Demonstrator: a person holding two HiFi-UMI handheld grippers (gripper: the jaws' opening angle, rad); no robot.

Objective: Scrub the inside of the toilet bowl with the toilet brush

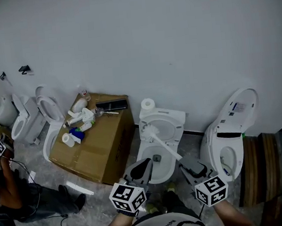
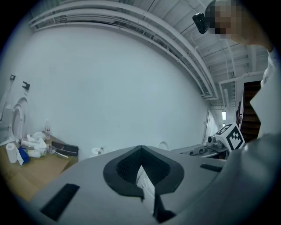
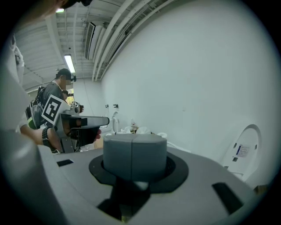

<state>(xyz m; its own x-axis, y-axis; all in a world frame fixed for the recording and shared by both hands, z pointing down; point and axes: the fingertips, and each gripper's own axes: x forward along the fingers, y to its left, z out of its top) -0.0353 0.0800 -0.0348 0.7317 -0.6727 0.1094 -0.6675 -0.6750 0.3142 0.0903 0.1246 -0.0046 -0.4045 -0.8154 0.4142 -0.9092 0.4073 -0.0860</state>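
A white toilet [image 1: 169,132] stands open against the wall in the head view. The bristle head of the white toilet brush [image 1: 149,131] rests inside the bowl near its far left rim. The brush's handle [image 1: 168,150] slants down to the right into my right gripper [image 1: 182,160], which is shut on it. In the right gripper view the grey jaws of that gripper [image 3: 133,139] meet, with a bit of white handle [image 3: 139,185] below them. My left gripper [image 1: 147,163] hovers over the bowl's near left edge, shut [image 2: 141,148] and holding nothing.
A cardboard box [image 1: 101,141] with bottles and paper rolls sits left of the toilet. A paper roll [image 1: 148,104] stands on the cistern. Another toilet [image 1: 231,138] with raised lid is at the right, and more toilets [image 1: 31,121] and a person [image 1: 9,196] are at the left.
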